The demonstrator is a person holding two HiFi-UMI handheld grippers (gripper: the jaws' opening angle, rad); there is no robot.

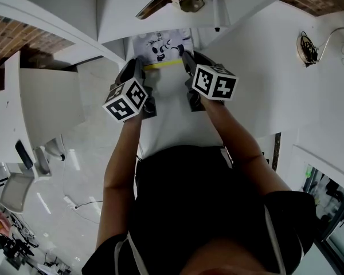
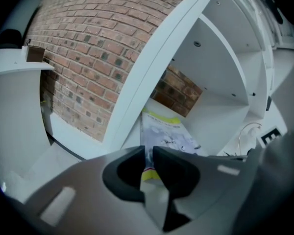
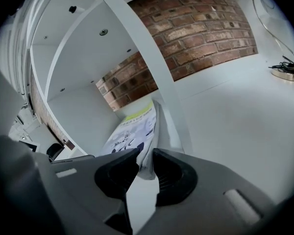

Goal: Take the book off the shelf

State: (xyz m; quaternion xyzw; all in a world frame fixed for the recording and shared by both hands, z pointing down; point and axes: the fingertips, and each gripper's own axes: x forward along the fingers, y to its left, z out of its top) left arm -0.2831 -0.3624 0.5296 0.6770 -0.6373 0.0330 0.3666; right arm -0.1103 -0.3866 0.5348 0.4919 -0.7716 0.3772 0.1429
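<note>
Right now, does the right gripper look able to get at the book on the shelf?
Probably yes: nothing blocks it. The right gripper has its fingers on both sides of the book at its near corner, seemingly pressing it, in the open shelf.

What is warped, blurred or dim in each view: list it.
Head view: even light, book fairly sharp, shelf edges splayed by the wide lens. Left gripper view: brick wall bowed, corners black, left gripper soft up close. Right gripper view: same bowing and dark corners, right gripper blurred, book cover clearer.
</note>
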